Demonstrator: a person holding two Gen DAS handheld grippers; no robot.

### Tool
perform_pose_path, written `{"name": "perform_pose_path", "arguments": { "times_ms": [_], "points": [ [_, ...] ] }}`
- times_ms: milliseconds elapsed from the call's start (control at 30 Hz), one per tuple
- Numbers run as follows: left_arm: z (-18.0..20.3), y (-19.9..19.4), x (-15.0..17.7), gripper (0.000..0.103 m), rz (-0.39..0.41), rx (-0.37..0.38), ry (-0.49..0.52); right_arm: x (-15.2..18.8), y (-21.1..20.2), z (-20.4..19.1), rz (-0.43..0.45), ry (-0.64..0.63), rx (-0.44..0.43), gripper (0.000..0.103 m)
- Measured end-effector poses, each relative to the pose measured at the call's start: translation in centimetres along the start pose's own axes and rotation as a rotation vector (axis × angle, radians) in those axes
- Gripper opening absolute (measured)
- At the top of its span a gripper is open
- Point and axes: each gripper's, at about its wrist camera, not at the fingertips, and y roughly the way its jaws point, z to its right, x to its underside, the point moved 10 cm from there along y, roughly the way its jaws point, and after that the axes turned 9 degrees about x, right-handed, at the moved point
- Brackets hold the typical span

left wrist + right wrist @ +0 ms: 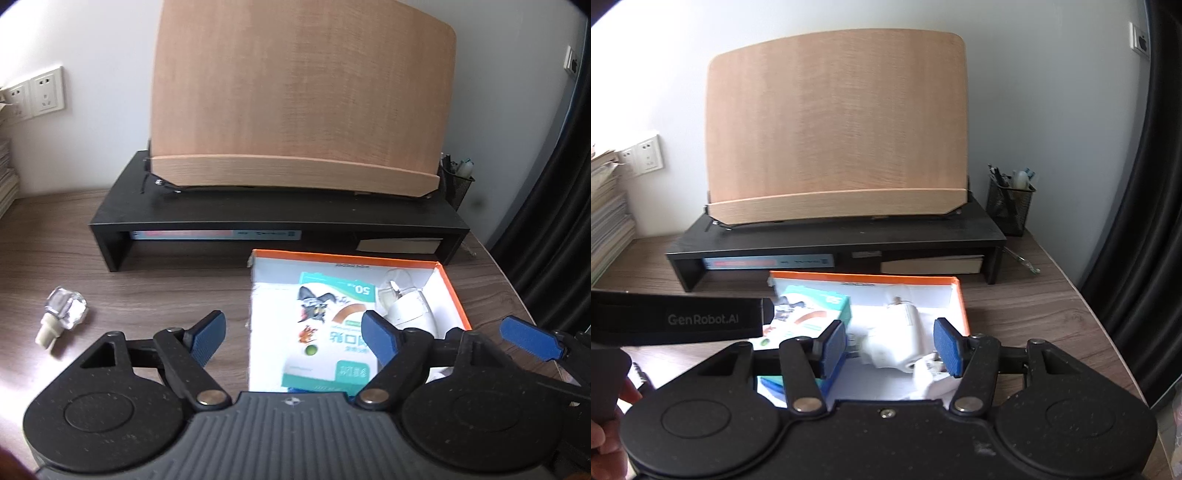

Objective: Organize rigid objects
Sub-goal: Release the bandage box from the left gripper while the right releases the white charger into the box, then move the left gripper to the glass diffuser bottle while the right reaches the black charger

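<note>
An orange-rimmed white box (456, 295) (955, 295) lies open on the wooden desk. In it a teal plaster carton (332, 332) (827, 302) lies flat, with white plug-like pieces (897, 343) and a clear-tipped white item (402, 306) beside it. My left gripper (295, 339) hovers open over the carton, nothing between its pads. My right gripper (890, 349) is open above the white pieces, which lie between the pads without being pressed. A small glass bottle (64, 317) lies on the desk to the left of the box.
A black desk riser (280, 221) (834, 236) carries a wooden book stand (295, 96) (834, 129), with books beneath. A mesh pen holder (1010, 206) stands at the right. Stacked papers (607, 229) sit at the left, a dark curtain (1145, 221) at the right. A hand (605, 443) shows at the lower left.
</note>
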Motion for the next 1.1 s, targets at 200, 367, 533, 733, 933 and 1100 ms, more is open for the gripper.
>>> {"name": "perform_pose_path", "arguments": {
  "times_ms": [200, 367, 533, 733, 933, 1100],
  "points": [
    [-2.3, -2.0, 0.8, 0.084, 0.014, -0.034, -0.037, 0.3, -1.0, -2.6, 0.006, -0.042, -0.044, 0.068],
    [-4.6, -3.6, 1.4, 0.084, 0.024, -0.068, -0.055, 0.7, -1.4, -5.0, 0.005, -0.073, -0.084, 0.069],
    [-7.7, -5.2, 1.9, 0.084, 0.031, -0.106, -0.097, 1.0, -1.9, -8.2, 0.002, -0.109, -0.136, 0.069],
    [-11.8, -7.0, 2.3, 0.085, 0.032, -0.153, -0.137, 1.7, -2.2, -13.0, -0.01, -0.162, -0.209, 0.069],
    [-15.7, -8.2, 3.1, 0.085, 0.023, -0.188, -0.168, 2.7, -2.4, -17.8, -0.023, -0.213, -0.278, 0.07],
    [-19.1, -8.5, 3.7, 0.089, 0.015, -0.214, -0.186, 4.1, -1.8, -21.9, -0.054, -0.282, -0.368, 0.071]
  ]
}}
